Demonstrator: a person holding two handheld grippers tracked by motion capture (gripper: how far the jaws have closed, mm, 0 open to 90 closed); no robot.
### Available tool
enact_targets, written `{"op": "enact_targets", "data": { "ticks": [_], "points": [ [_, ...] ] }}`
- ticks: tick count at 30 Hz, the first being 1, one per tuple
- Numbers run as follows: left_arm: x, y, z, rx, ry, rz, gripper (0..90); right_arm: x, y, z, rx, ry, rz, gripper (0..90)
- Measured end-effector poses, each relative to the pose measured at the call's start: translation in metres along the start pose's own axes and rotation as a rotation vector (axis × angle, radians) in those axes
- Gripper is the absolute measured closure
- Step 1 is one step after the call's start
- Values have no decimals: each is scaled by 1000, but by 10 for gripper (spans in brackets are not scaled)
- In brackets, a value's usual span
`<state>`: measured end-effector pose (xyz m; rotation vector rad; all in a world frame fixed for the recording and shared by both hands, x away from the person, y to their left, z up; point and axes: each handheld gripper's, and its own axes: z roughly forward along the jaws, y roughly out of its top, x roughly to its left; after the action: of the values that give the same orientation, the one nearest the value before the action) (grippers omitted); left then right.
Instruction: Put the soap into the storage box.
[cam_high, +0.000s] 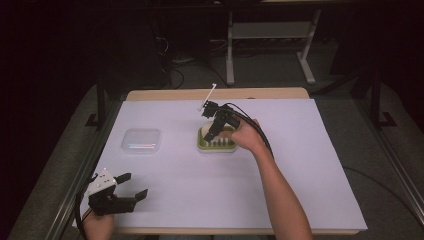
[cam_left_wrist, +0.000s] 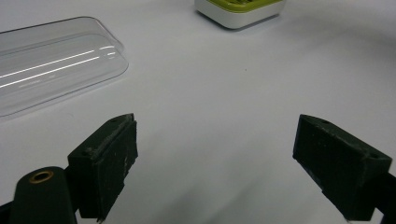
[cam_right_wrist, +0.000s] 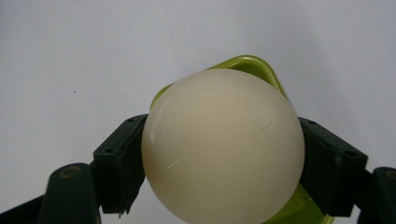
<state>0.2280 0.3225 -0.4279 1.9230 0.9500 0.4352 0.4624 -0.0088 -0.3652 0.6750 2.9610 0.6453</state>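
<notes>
The right gripper (cam_right_wrist: 219, 154) is clenched on a cream ball (cam_right_wrist: 223, 144), directly above the green tray (cam_high: 216, 145) mid-table; the left gripper (cam_high: 131, 187), jaws apart and empty, waits near-left.

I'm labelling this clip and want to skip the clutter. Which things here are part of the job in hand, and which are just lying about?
In use:
- cream oval soap, gripped between the right tongs
- green-and-white soap dish, directly under the soap
- clear plastic lid, probably the dish's cover, set aside

Lying about:
- left tongs, open and idle at the table's near edge
- white frame legs behind the table
</notes>
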Motion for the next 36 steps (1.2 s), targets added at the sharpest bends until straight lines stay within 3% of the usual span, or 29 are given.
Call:
{"op": "enact_targets", "data": {
  "ticks": [17, 36],
  "points": [
    [0, 0, 0, -2, 0, 2, 130, -9, -3, 3, -4, -8, 25, 230],
    [0, 0, 0, -2, -1, 5, 130, -12, -6, 13, 28, -6, 44, 230]
  ]
}}
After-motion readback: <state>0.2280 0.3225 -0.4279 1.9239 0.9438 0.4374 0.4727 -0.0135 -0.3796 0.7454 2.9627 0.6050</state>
